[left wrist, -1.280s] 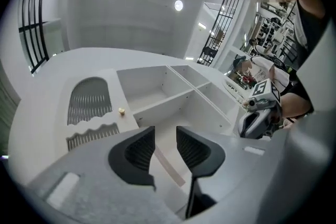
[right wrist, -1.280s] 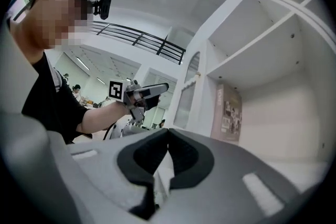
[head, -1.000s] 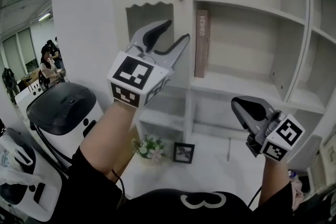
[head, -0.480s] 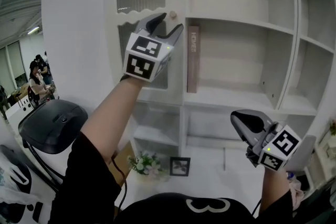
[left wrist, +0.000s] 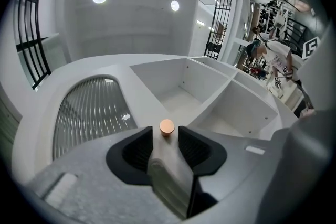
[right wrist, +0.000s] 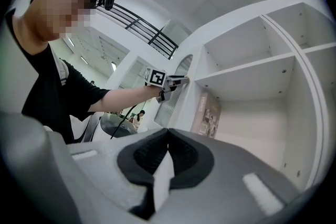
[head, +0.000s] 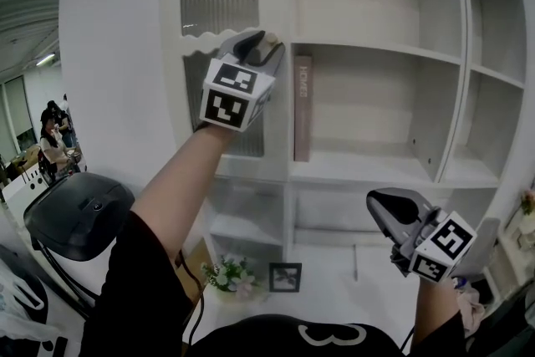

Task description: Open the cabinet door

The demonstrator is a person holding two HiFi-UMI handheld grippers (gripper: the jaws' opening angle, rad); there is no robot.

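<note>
The step in hand is the grasp on the knob (left wrist: 167, 127); the pull has not begun. The door (head: 221, 4), with its arched ribbed pane, sits shut in the cabinet's left column. Its small round knob is at the door's right edge, beside the open shelves (head: 376, 54).

The left hand-held gripper (head: 264, 48) has the knob between its jaws. They have just been closing and now stand narrow. A thin gap shows on each side of the knob, so the pads probably do not press yet.

Next, I judge, the jaws must close fully on the knob. Then the pull should come back toward the person and swing leftward, since the hinge is likely on the door's left edge. A slip off so small a knob is the risk.

The left arm reaches up and forward, nearly straight, its gripper tilted upward. The right hand-held gripper (head: 380, 201) hangs low near the body, jaws together and empty, pointing at the shelves.
</note>
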